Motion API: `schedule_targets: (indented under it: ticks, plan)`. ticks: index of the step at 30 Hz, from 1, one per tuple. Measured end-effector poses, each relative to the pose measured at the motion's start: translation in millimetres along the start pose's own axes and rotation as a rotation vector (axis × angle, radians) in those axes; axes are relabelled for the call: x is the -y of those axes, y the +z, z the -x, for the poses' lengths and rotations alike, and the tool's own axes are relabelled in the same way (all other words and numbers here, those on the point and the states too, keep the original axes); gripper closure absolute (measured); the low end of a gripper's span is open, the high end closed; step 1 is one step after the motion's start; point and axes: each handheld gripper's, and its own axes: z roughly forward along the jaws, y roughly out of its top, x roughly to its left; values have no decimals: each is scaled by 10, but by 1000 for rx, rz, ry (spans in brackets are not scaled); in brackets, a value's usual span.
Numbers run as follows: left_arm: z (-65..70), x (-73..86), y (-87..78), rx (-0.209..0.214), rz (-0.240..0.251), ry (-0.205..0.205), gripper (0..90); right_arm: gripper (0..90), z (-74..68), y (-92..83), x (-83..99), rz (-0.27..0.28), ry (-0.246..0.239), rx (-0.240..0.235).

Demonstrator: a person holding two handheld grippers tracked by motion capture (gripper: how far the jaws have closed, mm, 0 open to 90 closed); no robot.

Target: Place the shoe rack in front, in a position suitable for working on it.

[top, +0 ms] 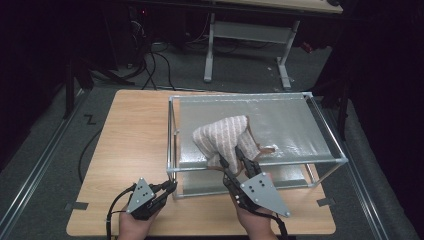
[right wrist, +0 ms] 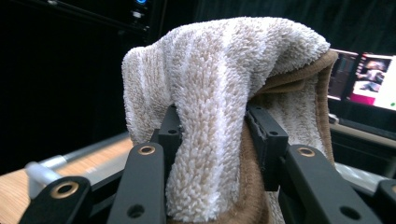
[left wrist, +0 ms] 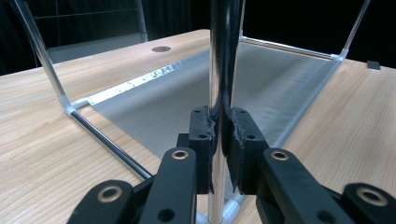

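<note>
Right gripper (top: 233, 161) — towel (top: 224, 137) (above rack edge (top: 260, 164))

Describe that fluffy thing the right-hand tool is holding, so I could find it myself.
On the wooden table stands a metal-framed rack with a silvery sheet across its top. Bunched on the near part of that sheet, clamped in the right gripper, is a towel. It is the one soft thing there: cream and beige stripes, brown edging.

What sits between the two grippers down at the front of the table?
The rack's shiny corner post, clamped by the left gripper; the right gripper grips the towel. High view.
</note>
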Motion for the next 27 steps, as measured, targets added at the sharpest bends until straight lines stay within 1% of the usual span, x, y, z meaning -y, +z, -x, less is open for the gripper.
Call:
schedule_targets:
  ticks: [5,9,14,17,19,23,25,27]
  plan:
    - [0,0,-2,0,-1,1,806,629,-127,138,-63,4,6,-22]
    - [0,-1,-2,-1,-2,2,806,626,-214,248,-29,-35,25,-41]
    - [1,-1,-2,-1,-2,0,806,619,-295,326,104,-91,37,-49]
    - [1,-2,-2,-1,-2,0,806,610,-316,375,177,-124,47,-53]
    - [0,-2,-2,0,-2,0,805,590,-327,422,225,-156,53,-49]
    - [-1,-2,-2,0,-3,1,805,531,-318,487,263,-198,59,-33]
    - [-3,-2,0,1,-2,-1,805,500,-310,498,270,-200,61,-21]
    - [-3,-1,-2,2,-2,1,806,466,-319,492,263,-193,51,-9]
